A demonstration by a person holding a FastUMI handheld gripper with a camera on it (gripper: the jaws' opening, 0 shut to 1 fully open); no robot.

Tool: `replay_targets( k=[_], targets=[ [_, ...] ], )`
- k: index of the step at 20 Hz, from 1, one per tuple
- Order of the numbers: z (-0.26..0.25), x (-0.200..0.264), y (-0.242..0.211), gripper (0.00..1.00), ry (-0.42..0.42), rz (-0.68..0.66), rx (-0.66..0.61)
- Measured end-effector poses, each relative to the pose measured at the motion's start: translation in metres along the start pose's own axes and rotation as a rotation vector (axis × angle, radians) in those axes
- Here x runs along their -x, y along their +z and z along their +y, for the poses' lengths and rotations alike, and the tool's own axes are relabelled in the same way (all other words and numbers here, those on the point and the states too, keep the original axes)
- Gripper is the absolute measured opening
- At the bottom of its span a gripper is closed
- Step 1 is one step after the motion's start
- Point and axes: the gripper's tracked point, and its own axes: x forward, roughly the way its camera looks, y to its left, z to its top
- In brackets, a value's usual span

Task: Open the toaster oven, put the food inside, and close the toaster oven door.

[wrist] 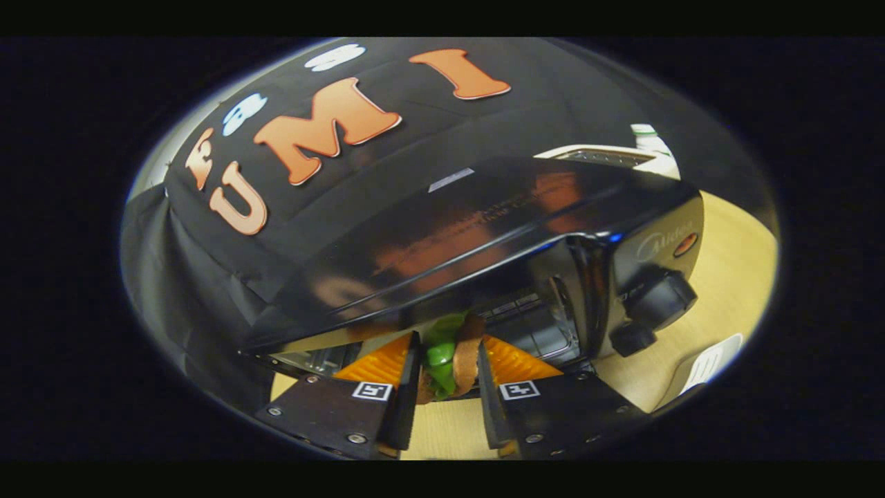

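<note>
Pale wooden tabletop (733,277) is seen beneath and to the right of a glossy black toaster oven (484,235), which is backed by the black cloth wall of the booth. On the oven's right-hand panel two dark knobs (660,297) are mounted, one above the other, and behind the oven a white appliance (608,158) is partly visible. The oven's mouth appears to be open, since wire rack (532,325) and bare interior can be made out just beyond the fingers, though the door itself cannot be clearly told. The tool (448,366) is pinched on the food (449,356), a sandwich-like piece with a brown bread edge and green filling, which is held upright between both fingers and poised right at the oven's opening. The placing step is judged to be under way, with the food not yet set down and the closing of the door left to do. Several risks are foreseen: the top of the food could be caught on the upper lip of the opening if it is carried in too high; the green filling could be squeezed out or dropped short of the rack if the grip is released early; and the fingers could be knocked against the rack wires, by which the oven might be shoved back across the tabletop.
</note>
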Motion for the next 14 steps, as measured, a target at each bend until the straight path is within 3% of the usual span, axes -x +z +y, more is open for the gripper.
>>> replay_targets(
  k=[3,6,9,14],
  targets=[
    [-0.013,0.002,-0.001,0.58,-0.064,0.021,0.121],
    [-0.006,0.01,0.001,0.78,-0.045,0.025,0.151],
    [-0.006,0.029,-0.007,0.81,-0.048,0.062,0.187],
    [0.013,0.063,-0.02,0.81,0.016,0.074,0.279]
  ],
)
